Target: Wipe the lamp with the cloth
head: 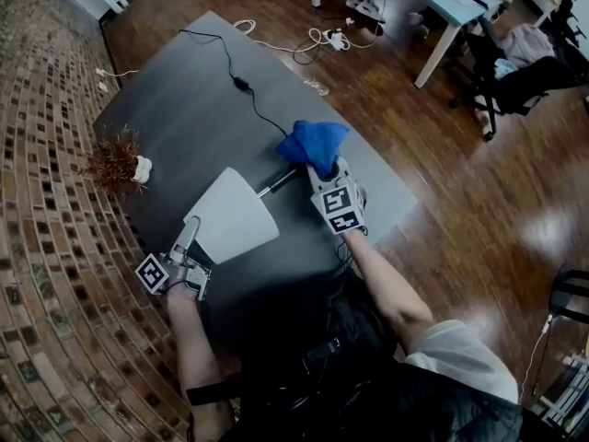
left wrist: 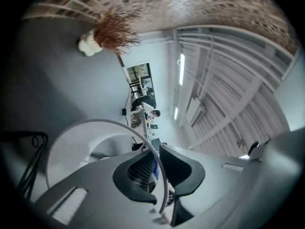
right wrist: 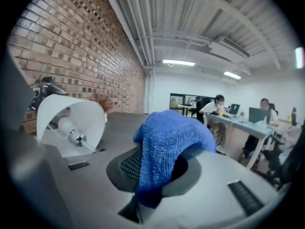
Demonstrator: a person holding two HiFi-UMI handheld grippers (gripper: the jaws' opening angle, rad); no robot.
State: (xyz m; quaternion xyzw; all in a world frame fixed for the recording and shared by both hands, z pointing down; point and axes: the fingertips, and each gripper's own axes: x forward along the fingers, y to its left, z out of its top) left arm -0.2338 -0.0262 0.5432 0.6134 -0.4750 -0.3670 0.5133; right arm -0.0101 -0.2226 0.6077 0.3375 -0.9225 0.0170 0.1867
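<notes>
The left gripper (left wrist: pixel 155 165) is clenched on the rim of the lamp's shade (left wrist: pixel 78 144): the thin white edge runs between its two pads. In the head view this gripper (head: pixel 189 235) sits at the near, wide end of the shade (head: pixel 230 215), close to the table's near edge.

The right gripper (right wrist: pixel 153 173) is clamped on the blue cloth (right wrist: pixel 169 137), which bunches up over the jaws and hangs out in front of them. From above, the right gripper (head: pixel 319 175) is at the lamp's other end, with the cloth (head: pixel 313 143) just beside the far end of the stem (head: pixel 275 184). Whether the cloth touches the lamp cannot be told.

The lamp (head: pixel 241 208) lies tipped over the grey table (head: pixel 184 118), its shade opening turned toward the person. The right gripper view looks into the shade (right wrist: pixel 78 111) and shows the bulb (right wrist: pixel 65 125) inside.

A black cord (head: pixel 241 83) runs from the lamp across the table to its far edge. A dried plant (head: pixel 115 161) in a small white pot stands at the table's left edge, beside the brick wall (right wrist: pixel 71 46).
</notes>
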